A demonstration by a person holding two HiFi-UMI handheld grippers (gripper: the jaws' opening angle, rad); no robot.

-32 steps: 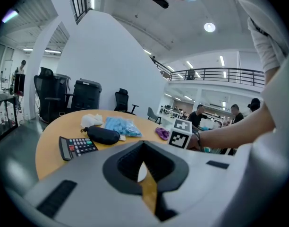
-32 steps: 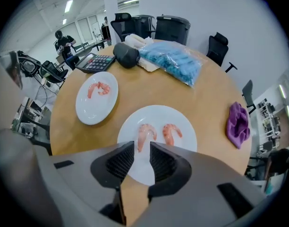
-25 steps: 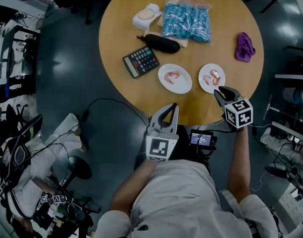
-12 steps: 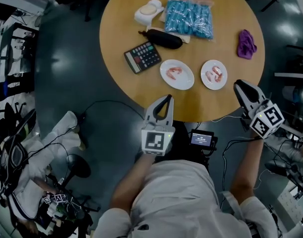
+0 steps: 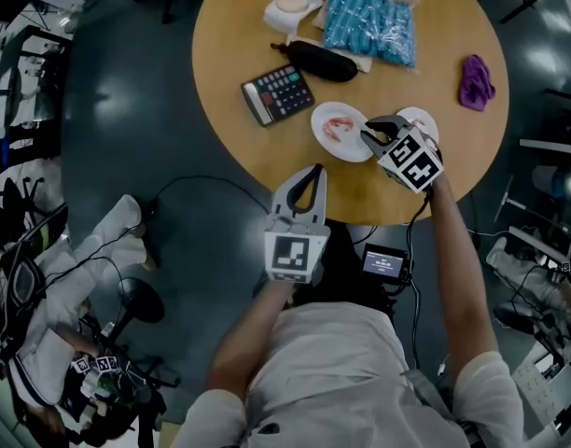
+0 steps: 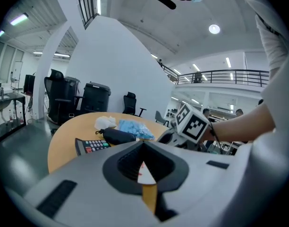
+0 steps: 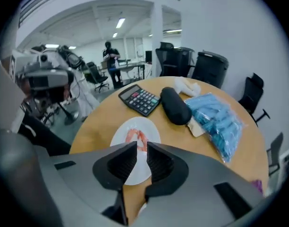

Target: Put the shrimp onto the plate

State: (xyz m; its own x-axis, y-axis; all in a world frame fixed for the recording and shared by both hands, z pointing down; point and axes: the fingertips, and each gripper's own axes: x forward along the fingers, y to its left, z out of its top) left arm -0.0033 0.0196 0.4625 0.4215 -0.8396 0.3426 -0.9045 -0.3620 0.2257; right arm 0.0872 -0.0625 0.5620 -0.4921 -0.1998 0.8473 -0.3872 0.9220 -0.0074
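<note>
Right gripper [image 5: 365, 133] is hovering over the round white plate [image 5: 327, 145] holding pink shrimp [image 5: 337, 127], jaws just opening, narrowly apart, nothing between them. Left gripper [image 5: 313, 170] is hanging nearby, jaws together, empty.

A round wooden surface [image 5: 229, 45] stood in front of me on a dark, glossy floor [image 5: 127, 110]. Toward its left side lay a black calculator [image 5: 277, 93], keys up and turned at an angle. Just beyond it a black pouch [image 5: 321, 61] lay on its side. Behind that was a clear bag of blue packets [image 5: 371, 28], close against the pouch. A small white bundle [image 5: 292, 7] sat left of the bag, near the far edge. A crumpled purple cloth [image 5: 476, 82] lay well apart from the rest, by the right edge. Below the near rim a small lit screen [image 5: 382, 263] showed, and a black cable [image 5: 206, 177] looped across the floor.
</note>
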